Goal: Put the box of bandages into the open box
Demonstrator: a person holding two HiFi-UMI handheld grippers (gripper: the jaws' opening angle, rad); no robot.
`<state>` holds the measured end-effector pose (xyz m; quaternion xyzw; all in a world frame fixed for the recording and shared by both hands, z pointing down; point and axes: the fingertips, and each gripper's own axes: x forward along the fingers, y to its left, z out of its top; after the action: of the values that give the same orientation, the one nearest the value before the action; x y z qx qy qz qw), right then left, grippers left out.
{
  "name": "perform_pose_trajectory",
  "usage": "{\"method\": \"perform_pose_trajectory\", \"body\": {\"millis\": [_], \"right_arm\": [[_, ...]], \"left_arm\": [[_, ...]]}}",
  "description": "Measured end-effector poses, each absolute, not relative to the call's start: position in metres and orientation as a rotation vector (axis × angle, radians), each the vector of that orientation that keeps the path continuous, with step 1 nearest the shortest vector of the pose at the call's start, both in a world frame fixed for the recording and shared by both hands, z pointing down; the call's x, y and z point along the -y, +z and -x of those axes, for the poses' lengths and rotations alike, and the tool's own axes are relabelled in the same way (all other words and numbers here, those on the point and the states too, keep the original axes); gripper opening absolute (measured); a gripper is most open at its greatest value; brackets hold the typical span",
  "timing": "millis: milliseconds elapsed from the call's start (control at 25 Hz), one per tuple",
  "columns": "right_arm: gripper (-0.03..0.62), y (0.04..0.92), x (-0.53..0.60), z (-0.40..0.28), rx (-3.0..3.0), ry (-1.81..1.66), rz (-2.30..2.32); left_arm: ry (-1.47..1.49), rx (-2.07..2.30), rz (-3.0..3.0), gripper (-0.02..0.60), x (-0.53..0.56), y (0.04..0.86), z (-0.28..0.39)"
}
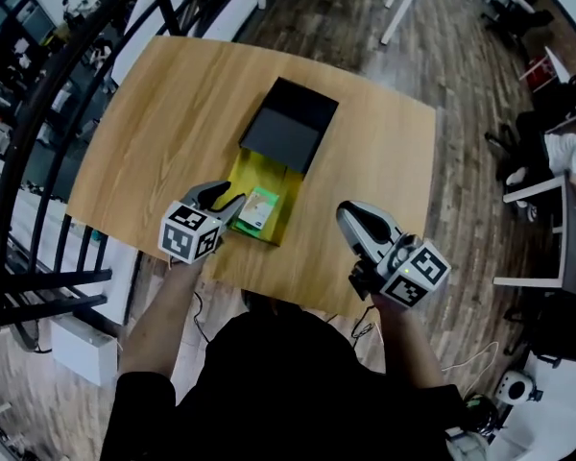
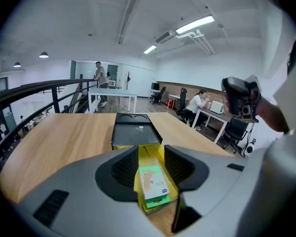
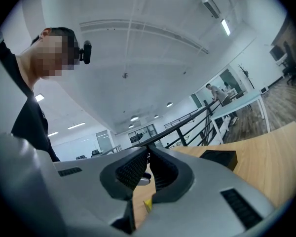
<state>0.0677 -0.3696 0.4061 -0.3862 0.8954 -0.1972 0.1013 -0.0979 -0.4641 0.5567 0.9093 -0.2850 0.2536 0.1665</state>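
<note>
The open box lies mid-table, its black lid (image 1: 288, 123) (image 2: 133, 132) folded back and its yellow inside (image 1: 242, 169) (image 2: 147, 154) facing up. The green-and-white bandage box (image 1: 259, 209) (image 2: 153, 181) lies flat in the near end of the yellow part. My left gripper (image 1: 232, 205) (image 2: 152, 157) is open at the box's near left edge, and the bandage box shows through the gap between its jaws. My right gripper (image 1: 350, 214) (image 3: 149, 169) is shut on nothing, held above the table's near right side, apart from the box.
The wooden table (image 1: 163, 123) (image 3: 266, 152) has its near edge by my body. A black railing (image 1: 38, 113) runs along the left. A white table leg (image 1: 398, 3) stands beyond the far edge. Office chairs and a seated person (image 1: 566, 152) are at the right.
</note>
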Motion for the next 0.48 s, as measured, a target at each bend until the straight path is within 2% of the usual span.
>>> {"method": "perform_pose_trajectory", "body": {"millis": [480], "right_arm": [[0.038,0.369,0.386,-0.059,-2.722,-0.37,1.156]], "left_arm": [[0.493,1.008,-2.682,0.161,0.452,0.463,0.143]]}}
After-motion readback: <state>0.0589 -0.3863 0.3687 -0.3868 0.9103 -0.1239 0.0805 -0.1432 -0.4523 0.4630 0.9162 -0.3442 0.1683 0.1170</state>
